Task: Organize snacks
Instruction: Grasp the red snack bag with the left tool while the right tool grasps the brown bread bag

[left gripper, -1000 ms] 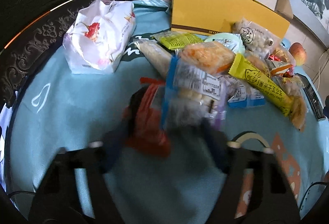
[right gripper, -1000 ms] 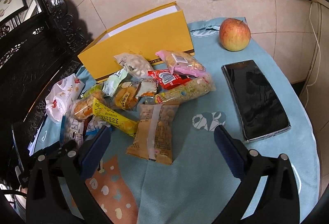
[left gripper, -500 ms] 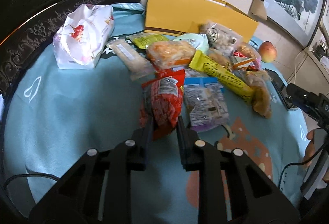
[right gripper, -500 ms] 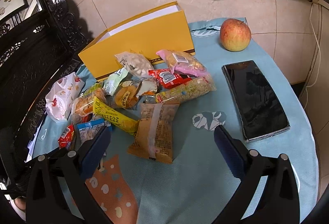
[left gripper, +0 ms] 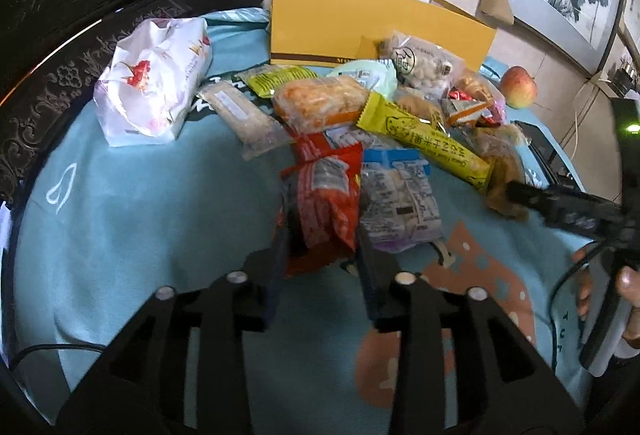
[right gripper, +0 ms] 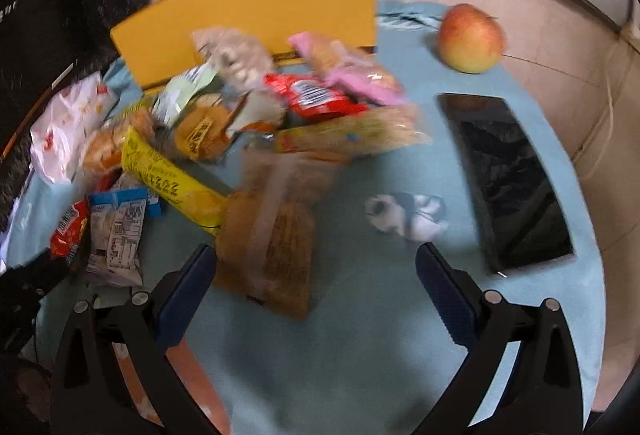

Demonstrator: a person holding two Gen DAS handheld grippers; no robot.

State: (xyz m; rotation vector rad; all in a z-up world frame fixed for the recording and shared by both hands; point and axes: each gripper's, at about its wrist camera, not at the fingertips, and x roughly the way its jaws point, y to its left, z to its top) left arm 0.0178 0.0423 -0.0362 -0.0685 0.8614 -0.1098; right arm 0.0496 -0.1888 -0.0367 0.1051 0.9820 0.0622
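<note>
On the counter (left gripper: 132,195), at the near edge of the snack pile, the red snack packet (left gripper: 328,195) is being let go as the left gripper (left gripper: 320,255) fingers are opening around it. Rightward, the right gripper (right gripper: 316,271), fingers spread and empty, is being lowered over the brown snack packet (right gripper: 272,235), which probably needs straddling next.

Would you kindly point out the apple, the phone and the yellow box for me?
apple (right gripper: 471,38): right wrist view, middle of its rounded front.
phone (right gripper: 507,179): right wrist view, centre of the dark screen.
yellow box (left gripper: 352,27): left wrist view, middle of its broad front face.
</note>
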